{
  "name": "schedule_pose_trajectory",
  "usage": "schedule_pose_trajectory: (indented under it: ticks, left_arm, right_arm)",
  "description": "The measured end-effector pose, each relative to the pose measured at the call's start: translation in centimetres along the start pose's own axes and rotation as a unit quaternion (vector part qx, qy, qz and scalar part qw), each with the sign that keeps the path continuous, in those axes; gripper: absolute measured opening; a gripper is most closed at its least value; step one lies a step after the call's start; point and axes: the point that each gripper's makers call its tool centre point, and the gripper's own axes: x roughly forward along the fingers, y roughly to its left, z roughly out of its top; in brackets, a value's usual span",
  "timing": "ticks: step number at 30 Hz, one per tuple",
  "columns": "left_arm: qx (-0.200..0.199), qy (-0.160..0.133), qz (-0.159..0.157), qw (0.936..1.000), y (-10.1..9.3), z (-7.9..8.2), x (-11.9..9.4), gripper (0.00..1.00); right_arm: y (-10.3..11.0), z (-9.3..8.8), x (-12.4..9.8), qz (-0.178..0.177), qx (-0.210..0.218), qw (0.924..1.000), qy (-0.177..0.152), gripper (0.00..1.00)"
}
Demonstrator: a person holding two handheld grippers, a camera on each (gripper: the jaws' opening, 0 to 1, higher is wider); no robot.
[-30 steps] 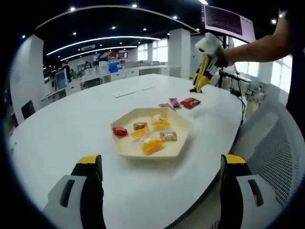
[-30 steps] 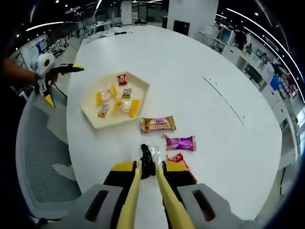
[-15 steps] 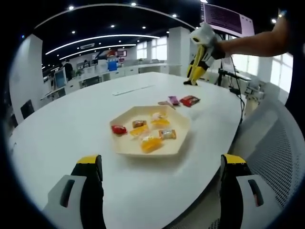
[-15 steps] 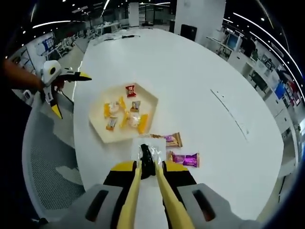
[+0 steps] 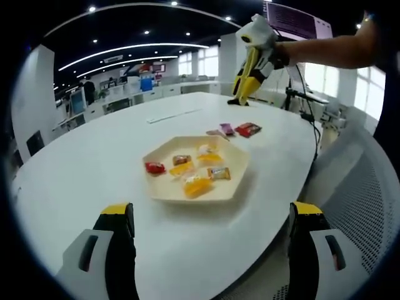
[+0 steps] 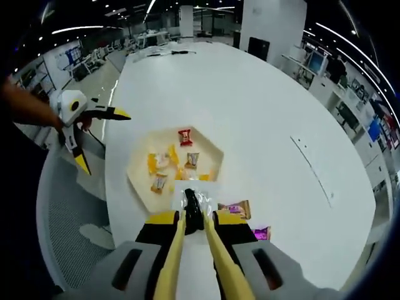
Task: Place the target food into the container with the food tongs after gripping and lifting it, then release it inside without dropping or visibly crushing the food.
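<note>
I am holding the right gripper [image 6: 192, 220] up in the air, and its jaws are pinched tight on a small clear-wrapped candy [image 6: 191, 205]. In the right gripper view that candy hangs over the near edge of the tray [image 6: 139, 177], not down inside it. The tray is a pale six-sided dish sitting close to the curved edge of the big white table [image 6: 262, 106]. It already has some sweets in it, like a red one [image 6: 185, 136] and some orange ones [image 6: 153, 164].

My left gripper [image 5: 206, 250] has its jaws spread wide and holds nothing. It waits low, near the table edge on my side. In the left gripper view the tray [image 5: 240, 164] has lots of bare white table [image 5: 81, 162] around it on the far side (plenty of room to move there). A mesh chair [image 5: 362, 181] sits just past the table edge. A brown packet [image 6: 236, 209] and a purple packet [image 6: 261, 234] lie on the table beside the tray.

Since a second ago, the right gripper has come up and over toward the tray. Back then the candy was low by the loose packets. The left gripper has stayed put.
</note>
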Motion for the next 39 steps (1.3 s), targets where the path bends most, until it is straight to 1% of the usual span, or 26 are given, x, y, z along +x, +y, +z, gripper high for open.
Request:
schedule_pose_trajectory:
  ticks: [6, 13, 19, 23, 24, 25, 26, 27, 28, 29, 39]
  left_arm:
    - [0.001, 0.000, -0.001, 1.0000, 0.0, 0.0, 0.0, 1.00]
    - [-0.001, -0.002, 0.001, 1.0000, 0.0, 0.1, 0.0, 1.00]
    - [-0.007, -0.004, 0.005, 1.0000, 0.2, 0.1, -0.1, 1.00]
    - [-0.007, -0.004, 0.007, 1.0000, 0.2, 0.2, -0.1, 1.00]
    - [-0.008, -0.005, 0.007, 0.9999, 0.2, 0.2, -0.1, 1.00]
    - [-0.007, -0.006, 0.008, 0.9999, 0.3, 0.3, -0.1, 1.00]
    - [-0.007, -0.005, 0.008, 0.9999, 0.3, 0.2, -0.1, 1.00]
    - [-0.007, -0.005, 0.009, 0.9999, 0.3, 0.2, -0.1, 1.00]
    - [-0.007, -0.005, 0.009, 0.9999, 0.3, 0.2, -0.1, 1.00]
    - [-0.007, -0.005, 0.010, 0.9999, 0.4, 0.2, -0.1, 1.00]
    - [-0.009, -0.003, 0.010, 0.9999, 0.4, 0.1, -0.1, 1.00]
  right_arm:
    - [1.0, 2.1, 1.3, 0.012, -0.013, 0.9998, -0.004, 0.20]
    - [2.3, 4.6, 3.2, 0.027, -0.035, 0.9990, -0.004, 0.20]
    - [3.5, 6.3, 5.1, 0.040, -0.045, 0.9982, -0.004, 0.20]
    - [3.9, 7.2, 5.9, 0.041, -0.051, 0.9978, -0.009, 0.22]
    - [3.7, 7.5, 6.0, 0.034, -0.050, 0.9981, -0.016, 0.23]
    - [3.9, 7.4, 6.1, 0.042, -0.047, 0.9979, -0.015, 0.23]
    - [4.5, 7.4, 6.1, 0.062, -0.045, 0.9969, -0.013, 0.23]
    - [4.1, 7.5, 6.2, 0.048, -0.049, 0.9975, -0.018, 0.24]
    - [4.0, 7.6, 6.2, 0.043, -0.054, 0.9974, -0.018, 0.24]
    - [4.2, 7.6, 6.1, 0.051, -0.053, 0.9971, -0.018, 0.24]
    - [3.5, 7.9, 5.4, 0.036, -0.058, 0.9972, -0.032, 0.25]
